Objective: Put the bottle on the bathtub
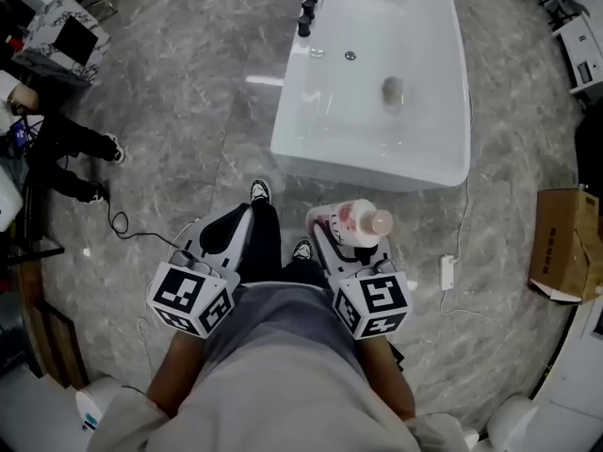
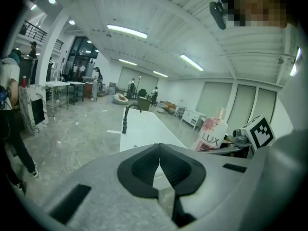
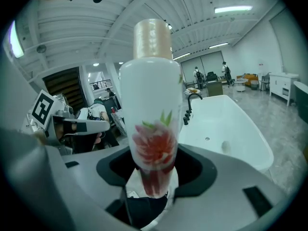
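A white bottle [image 1: 356, 223] with a red flower print and a tan cap is held in my right gripper [image 1: 341, 238], which is shut on its lower part; the bottle [image 3: 152, 109] fills the right gripper view. The white bathtub [image 1: 452, 111] stands ahead on the grey floor, a black tap [image 1: 308, 8] on its far left rim. The tub [image 3: 226, 124] also shows behind the bottle. My left gripper [image 1: 221, 229] is shut and holds nothing; its pads [image 2: 144, 170] meet in the left gripper view, where the bottle [image 2: 210, 134] and the tub [image 2: 144, 129] show beyond.
A cardboard box [image 1: 565, 243] lies at the right, with a white power strip [image 1: 447, 271] and cable on the floor near the tub. A person's legs [image 1: 75, 163] and a marble-look table [image 1: 64, 31] are at the left. The wearer's shoes [image 1: 261, 192] point at the tub.
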Demonstrator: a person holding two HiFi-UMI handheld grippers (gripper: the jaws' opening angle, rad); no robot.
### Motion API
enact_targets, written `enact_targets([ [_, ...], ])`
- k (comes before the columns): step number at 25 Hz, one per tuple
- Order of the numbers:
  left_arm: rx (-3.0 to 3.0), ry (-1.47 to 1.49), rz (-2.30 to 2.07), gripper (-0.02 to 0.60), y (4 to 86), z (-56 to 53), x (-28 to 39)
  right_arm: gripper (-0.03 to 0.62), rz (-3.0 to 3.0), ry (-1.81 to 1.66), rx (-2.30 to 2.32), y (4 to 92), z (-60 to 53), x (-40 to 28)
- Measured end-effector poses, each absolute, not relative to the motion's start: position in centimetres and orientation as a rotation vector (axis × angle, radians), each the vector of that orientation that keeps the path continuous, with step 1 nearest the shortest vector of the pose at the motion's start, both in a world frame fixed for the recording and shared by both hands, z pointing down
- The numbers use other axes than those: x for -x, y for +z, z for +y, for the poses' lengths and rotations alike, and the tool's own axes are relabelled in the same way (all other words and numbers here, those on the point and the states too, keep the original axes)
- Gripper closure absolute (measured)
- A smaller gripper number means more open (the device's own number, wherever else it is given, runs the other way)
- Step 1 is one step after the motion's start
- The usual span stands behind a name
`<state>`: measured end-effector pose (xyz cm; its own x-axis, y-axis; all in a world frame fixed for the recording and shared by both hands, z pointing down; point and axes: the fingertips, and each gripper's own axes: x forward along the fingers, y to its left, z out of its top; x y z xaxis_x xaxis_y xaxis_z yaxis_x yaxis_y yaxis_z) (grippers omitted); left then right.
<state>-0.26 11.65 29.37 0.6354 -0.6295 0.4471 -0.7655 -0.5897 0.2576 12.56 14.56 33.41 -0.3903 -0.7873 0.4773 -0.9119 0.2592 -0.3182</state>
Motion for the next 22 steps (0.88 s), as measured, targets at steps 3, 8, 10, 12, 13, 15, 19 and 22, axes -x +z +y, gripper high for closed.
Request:
enact_targets([
  [3, -2.445, 0.438, -1.055, 0.575, 29.7, 8.7, -0.2, 0.364, -2.278, 0.831, -1.592, 33.6, 12.3, -12.6],
  [8, -2.466, 0.455, -0.978, 0.575, 29.8, 3.8, -1.1, 0.364, -2.236, 0.857, -1.601, 33.9, 8.3, -12.4],
  [10, -2.477, 0.453, -0.961, 0.575, 29.7, 1.7, -1.3, 0.364, -2.227, 0.862, -1.601, 34.0, 6.4, -12.3],
  [12, -2.482, 0.451, -0.941, 0.575, 29.7, -0.4, -1.3, 0.364, -2.217, 0.862, -1.601, 34.1, 4.4, -12.2],
  [13, -2.483, 0.453, -0.928, 0.575, 29.7, -1.4, -1.1, 0.364, -2.210, 0.864, -1.603, 34.1, 3.3, -12.0],
  [15, -2.485, 0.460, -0.905, 0.575, 29.7, -3.3, -0.5, 0.364, -2.196, 0.866, -1.610, 34.0, 1.2, -11.4],
  [19, -2.488, 0.459, -0.886, 0.575, 29.3, -6.9, 0.9, 0.364, -2.186, 0.845, -1.612, 33.7, -2.7, -10.3],
  [22, -2.484, 0.463, -0.897, 0.575, 29.4, -9.6, 2.2, 0.364, -2.175, 0.833, -1.608, 34.0, -5.4, -9.3],
])
